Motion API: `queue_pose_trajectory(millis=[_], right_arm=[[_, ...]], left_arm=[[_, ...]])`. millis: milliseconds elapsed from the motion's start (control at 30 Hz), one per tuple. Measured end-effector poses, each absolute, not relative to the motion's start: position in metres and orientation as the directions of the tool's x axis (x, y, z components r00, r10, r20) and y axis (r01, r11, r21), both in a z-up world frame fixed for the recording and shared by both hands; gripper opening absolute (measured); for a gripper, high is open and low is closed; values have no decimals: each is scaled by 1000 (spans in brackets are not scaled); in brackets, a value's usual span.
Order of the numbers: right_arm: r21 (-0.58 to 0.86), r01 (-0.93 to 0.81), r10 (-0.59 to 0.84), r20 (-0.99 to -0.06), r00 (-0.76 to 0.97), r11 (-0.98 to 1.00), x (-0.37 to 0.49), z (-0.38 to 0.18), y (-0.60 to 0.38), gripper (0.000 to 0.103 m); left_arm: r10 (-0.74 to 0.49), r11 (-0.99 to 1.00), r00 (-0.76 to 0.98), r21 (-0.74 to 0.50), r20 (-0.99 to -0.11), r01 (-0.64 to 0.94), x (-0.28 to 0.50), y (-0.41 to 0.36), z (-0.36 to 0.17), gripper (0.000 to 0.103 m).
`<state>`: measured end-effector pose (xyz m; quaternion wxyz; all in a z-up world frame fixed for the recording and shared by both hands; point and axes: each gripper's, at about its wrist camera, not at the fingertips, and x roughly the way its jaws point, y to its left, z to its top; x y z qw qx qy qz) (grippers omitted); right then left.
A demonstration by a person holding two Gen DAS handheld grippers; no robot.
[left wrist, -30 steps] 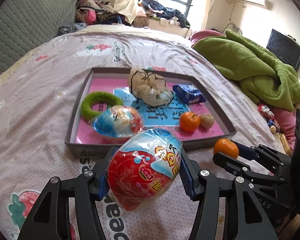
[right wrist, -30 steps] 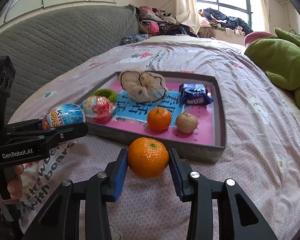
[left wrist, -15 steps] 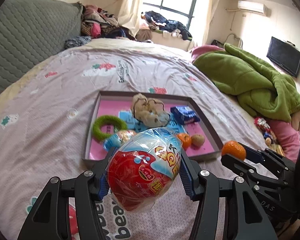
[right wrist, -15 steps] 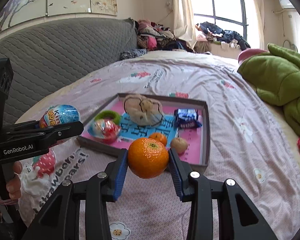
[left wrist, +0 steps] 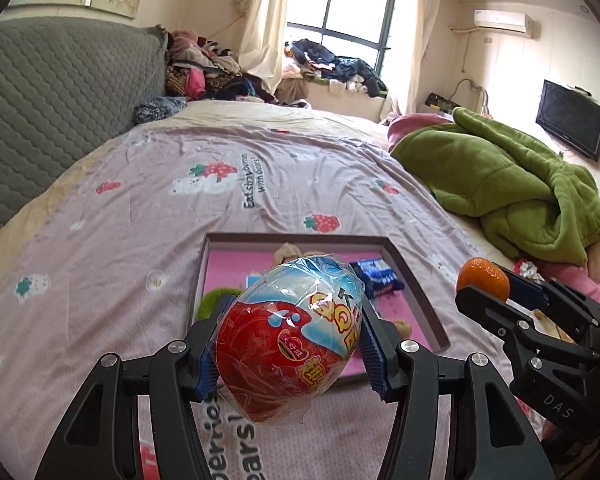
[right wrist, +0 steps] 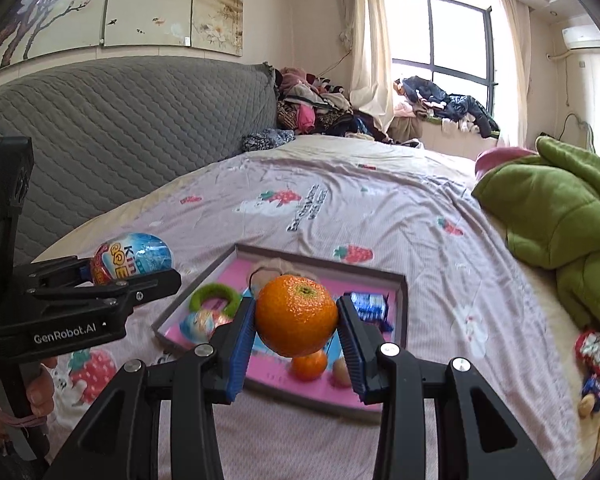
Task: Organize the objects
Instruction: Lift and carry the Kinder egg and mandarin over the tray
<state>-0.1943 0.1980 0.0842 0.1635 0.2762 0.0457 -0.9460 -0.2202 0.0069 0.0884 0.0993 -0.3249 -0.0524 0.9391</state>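
Lilac cotton printed with strawberries and bears covers the bed (left wrist: 148, 216), which fills most of both views. A grey quilted headboard (right wrist: 112, 128) runs along one side under a painted panel, heaped clothes sit by the curtained window (left wrist: 340, 12), a green blanket (left wrist: 512, 184) is bunched on the far side, and a dark screen hangs on the wall.

On the sheet lies a shallow grey tray (right wrist: 400, 300) with a pink floor. The left gripper (left wrist: 288, 344) is clenched on a wrapped toy egg (left wrist: 292, 336), and the right gripper (right wrist: 296, 316) is clenched on a mandarin (right wrist: 296, 314); both are held in the air in front of the tray.

These held things hide much of the tray. Visible in part are a green ring (right wrist: 212, 294), a blue packet (right wrist: 368, 306), a second egg, a smaller orange and a brownish lump too blocked to name.
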Motion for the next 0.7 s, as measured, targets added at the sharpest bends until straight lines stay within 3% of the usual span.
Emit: queue_pose_trajectory(millis=[700], right_arm=[[-41, 297, -227, -548, -805, -954, -256, 77, 202, 41]], left_arm=[[179, -984, -759, -122, -626, -131, -296, 25, 74, 59]])
